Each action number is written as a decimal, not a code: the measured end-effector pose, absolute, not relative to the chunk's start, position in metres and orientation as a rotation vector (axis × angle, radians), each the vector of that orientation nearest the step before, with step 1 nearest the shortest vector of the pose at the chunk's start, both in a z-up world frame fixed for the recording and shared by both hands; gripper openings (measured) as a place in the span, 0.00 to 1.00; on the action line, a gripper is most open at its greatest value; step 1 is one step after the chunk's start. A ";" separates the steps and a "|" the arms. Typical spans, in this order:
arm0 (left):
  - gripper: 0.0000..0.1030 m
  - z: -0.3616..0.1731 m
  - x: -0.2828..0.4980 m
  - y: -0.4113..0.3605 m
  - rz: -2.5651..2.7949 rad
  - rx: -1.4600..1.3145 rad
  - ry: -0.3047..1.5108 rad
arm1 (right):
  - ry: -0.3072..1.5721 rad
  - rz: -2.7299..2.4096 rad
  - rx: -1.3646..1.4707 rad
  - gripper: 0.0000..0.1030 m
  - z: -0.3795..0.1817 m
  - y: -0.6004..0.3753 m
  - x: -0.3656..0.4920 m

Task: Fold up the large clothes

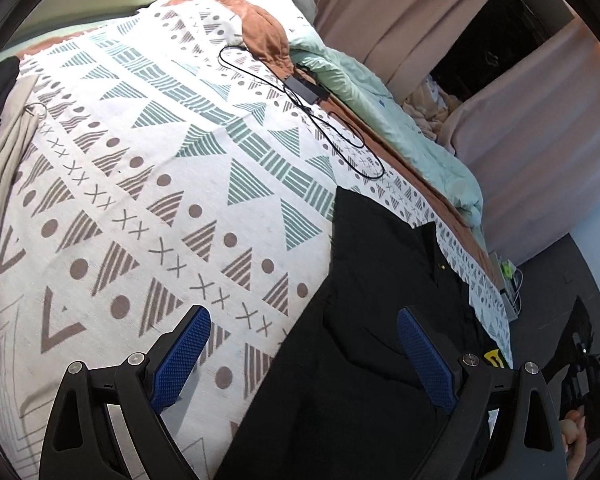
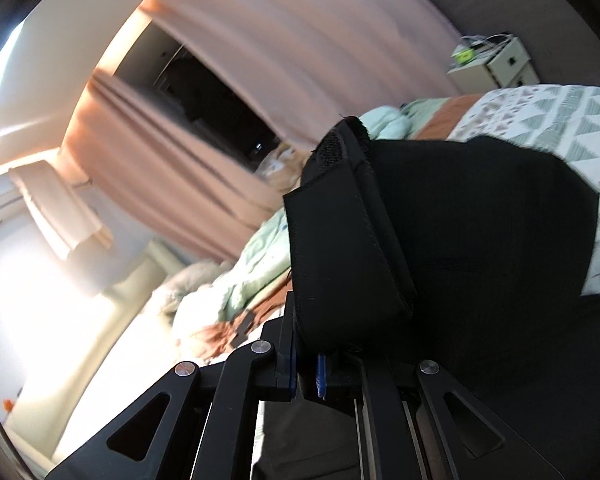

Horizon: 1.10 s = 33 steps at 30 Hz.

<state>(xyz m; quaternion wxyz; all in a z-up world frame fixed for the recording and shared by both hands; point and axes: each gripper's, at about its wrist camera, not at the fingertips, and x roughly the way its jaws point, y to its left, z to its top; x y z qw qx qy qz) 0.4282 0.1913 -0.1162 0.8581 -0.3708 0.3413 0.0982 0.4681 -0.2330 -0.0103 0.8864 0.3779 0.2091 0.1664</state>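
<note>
A large black garment (image 1: pixel 364 312) lies on the patterned bedspread (image 1: pixel 160 184) at the bed's near right side and hangs over the edge. My left gripper (image 1: pixel 304 344) is open and empty, hovering just above the garment's left edge, its blue pads (image 1: pixel 182 356) spread wide. My right gripper (image 2: pixel 305 368) is shut on the black garment (image 2: pixel 460 240), pinching a stitched hem or waistband with a velcro patch (image 2: pixel 340 216) and lifting it off the bed. The right gripper also shows at the left wrist view's far right edge (image 1: pixel 580 360).
A black power adapter with a looped cable (image 1: pixel 304 88) lies on the far side of the bedspread. A beige garment (image 1: pixel 4 168) lies at the bed's left edge. A mint duvet (image 1: pixel 380 100) is bunched along the right, by pink curtains (image 1: pixel 520 120). A white nightstand (image 2: pixel 496 60) stands beyond.
</note>
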 end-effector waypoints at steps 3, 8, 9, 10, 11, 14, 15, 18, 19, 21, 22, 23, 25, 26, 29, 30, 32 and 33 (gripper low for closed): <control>0.92 -0.116 0.425 0.199 0.216 -0.783 0.710 | 0.468 0.383 0.741 0.07 -0.014 -0.202 0.481; 0.92 -0.118 0.423 0.207 0.234 -0.800 0.707 | 0.526 0.456 0.692 0.07 -0.027 -0.156 0.501; 0.92 -0.118 0.423 0.208 0.239 -0.800 0.706 | 0.542 0.474 0.684 0.07 -0.032 -0.146 0.505; 0.92 -0.118 0.423 0.208 0.242 -0.800 0.706 | 0.558 0.491 0.673 0.07 -0.036 -0.137 0.509; 0.92 -0.118 0.423 0.208 0.246 -0.799 0.707 | 0.574 0.505 0.665 0.07 -0.040 -0.128 0.513; 0.92 -0.119 0.425 0.208 0.257 -0.793 0.708 | 0.622 0.544 0.636 0.07 -0.054 -0.107 0.524; 0.92 -0.120 0.425 0.208 0.261 -0.792 0.709 | 0.636 0.554 0.627 0.07 -0.059 -0.099 0.527; 0.92 -0.122 0.428 0.207 0.271 -0.786 0.715 | 0.686 0.586 0.607 0.07 -0.078 -0.083 0.537; 0.92 -0.122 0.428 0.207 0.275 -0.782 0.717 | 0.702 0.595 0.604 0.07 -0.081 -0.075 0.540; 0.92 -0.124 0.430 0.207 0.285 -0.771 0.724 | 0.756 0.615 0.605 0.07 -0.098 -0.066 0.545; 0.92 -0.125 0.431 0.207 0.290 -0.767 0.728 | 0.778 0.624 0.606 0.07 -0.106 -0.062 0.545; 0.92 -0.127 0.432 0.207 0.296 -0.765 0.732 | 0.805 0.632 0.599 0.07 -0.115 -0.059 0.546; 0.92 -0.131 0.434 0.207 0.305 -0.765 0.741 | 0.848 0.645 0.579 0.09 -0.125 -0.050 0.548; 0.92 -0.133 0.435 0.207 0.308 -0.766 0.747 | 0.868 0.647 0.562 0.10 -0.130 -0.047 0.549; 0.92 -0.134 0.439 0.203 0.307 -0.769 0.760 | 0.953 0.626 0.512 0.52 -0.137 -0.039 0.549; 0.92 -0.133 0.440 0.200 0.304 -0.765 0.760 | 0.950 0.619 0.517 0.72 -0.137 -0.041 0.548; 0.92 -0.128 0.441 0.195 0.298 -0.753 0.757 | 0.924 0.629 0.534 0.74 -0.129 -0.044 0.546; 0.92 -0.126 0.441 0.192 0.295 -0.746 0.756 | 0.926 0.633 0.542 0.74 -0.126 -0.047 0.544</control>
